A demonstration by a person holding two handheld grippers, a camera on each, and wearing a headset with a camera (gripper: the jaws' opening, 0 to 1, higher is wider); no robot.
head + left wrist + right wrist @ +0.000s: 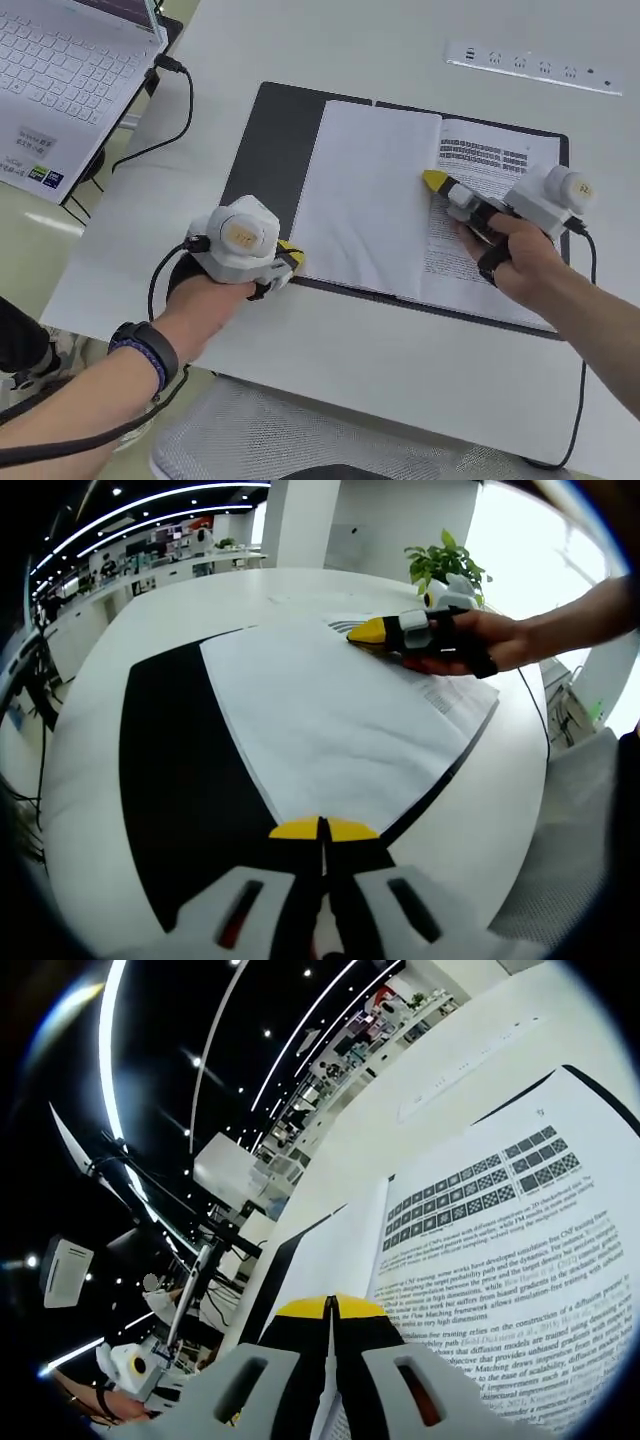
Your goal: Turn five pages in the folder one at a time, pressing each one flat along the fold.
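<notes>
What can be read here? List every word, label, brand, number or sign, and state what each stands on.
printed page: "Flow Matching framework" seems to read in the body text; the other lines and the chequered figure's caption are too small.
laptop: stickers and key legends too small to read.
power strip: markings blurred, unreadable.
</notes>
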